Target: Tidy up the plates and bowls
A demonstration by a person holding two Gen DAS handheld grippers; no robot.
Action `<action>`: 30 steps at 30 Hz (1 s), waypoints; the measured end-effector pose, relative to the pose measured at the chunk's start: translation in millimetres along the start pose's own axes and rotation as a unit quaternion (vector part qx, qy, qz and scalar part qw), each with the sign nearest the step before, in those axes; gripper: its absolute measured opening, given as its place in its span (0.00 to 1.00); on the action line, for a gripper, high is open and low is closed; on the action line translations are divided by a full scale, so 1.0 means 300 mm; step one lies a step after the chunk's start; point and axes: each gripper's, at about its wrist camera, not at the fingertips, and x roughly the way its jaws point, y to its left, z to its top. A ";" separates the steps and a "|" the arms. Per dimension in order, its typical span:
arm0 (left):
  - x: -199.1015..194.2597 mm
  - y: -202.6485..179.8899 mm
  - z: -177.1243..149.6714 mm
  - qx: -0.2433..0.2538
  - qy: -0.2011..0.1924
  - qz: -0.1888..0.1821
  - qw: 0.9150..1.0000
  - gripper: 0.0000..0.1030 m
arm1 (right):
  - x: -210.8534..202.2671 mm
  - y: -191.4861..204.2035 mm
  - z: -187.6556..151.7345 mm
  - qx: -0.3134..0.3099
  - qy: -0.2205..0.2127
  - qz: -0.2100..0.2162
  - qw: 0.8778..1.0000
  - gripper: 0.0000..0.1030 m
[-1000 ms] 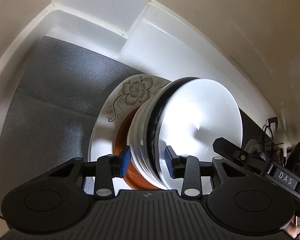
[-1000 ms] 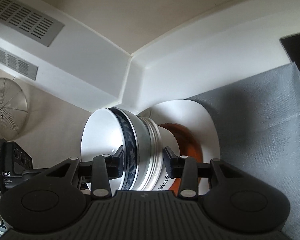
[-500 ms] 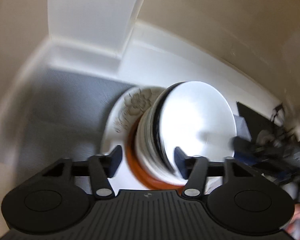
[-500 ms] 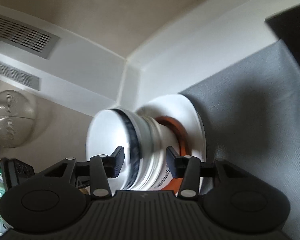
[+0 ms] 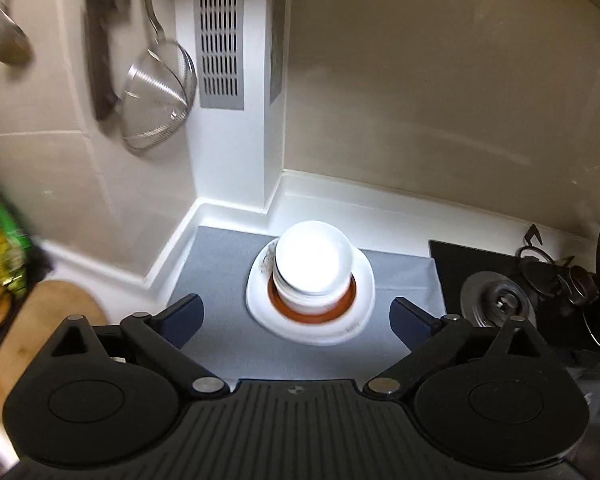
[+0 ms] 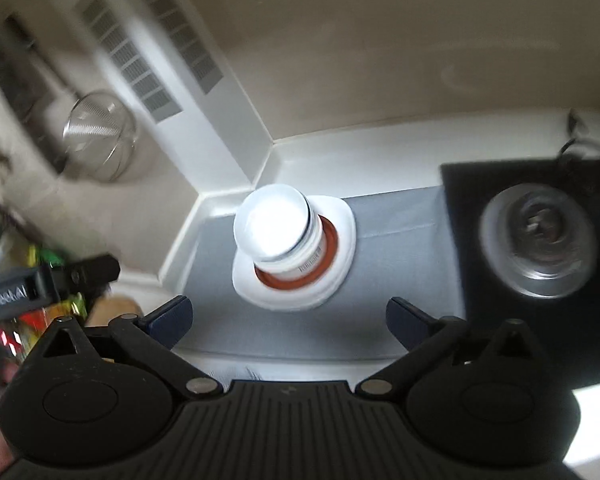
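The left tongs [image 5: 296,314] are seen spread wide, their jaws opening, with nothing gripped; the dark blue pads [image 5: 186,316] stand well clear of the crockery, which appears between them only by line of sight. The right tongs [image 6: 288,318] are likewise spread wide and opening, and nothing is clamped in them.

Beyond both pairs, a stack of white bowls [image 5: 313,270] is set upright inside an orange dish [image 5: 312,312], and that dish rests on a white plate [image 5: 364,280] with a faint flower pattern at its far left rim. The whole pile is placed on a grey mat [image 5: 216,264] in the corner of a white counter [image 5: 380,208], close to the back wall.

To the right of the mat a black stove top [image 5: 460,256] is seen, with a round metal burner [image 6: 538,236] on it. On the wall to the left, a wire strainer [image 5: 156,96] is hung beside a slotted metal vent [image 5: 219,32]. A wooden board [image 5: 48,320] lies at the lower left, partly blurred.
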 end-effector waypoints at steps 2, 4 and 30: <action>-0.101 -0.087 -0.019 0.008 -0.007 0.017 1.000 0.97 | -0.086 0.043 -0.026 -0.030 0.028 -0.028 0.999 1.00; -0.199 -0.167 -0.058 0.025 -0.028 0.033 0.999 0.96 | -0.184 0.066 -0.056 -0.039 0.034 -0.042 0.998 1.00; -0.578 -0.400 -0.292 0.008 0.013 0.066 0.998 0.97 | -0.615 -0.023 -0.304 -0.048 -0.008 -0.065 0.997 1.00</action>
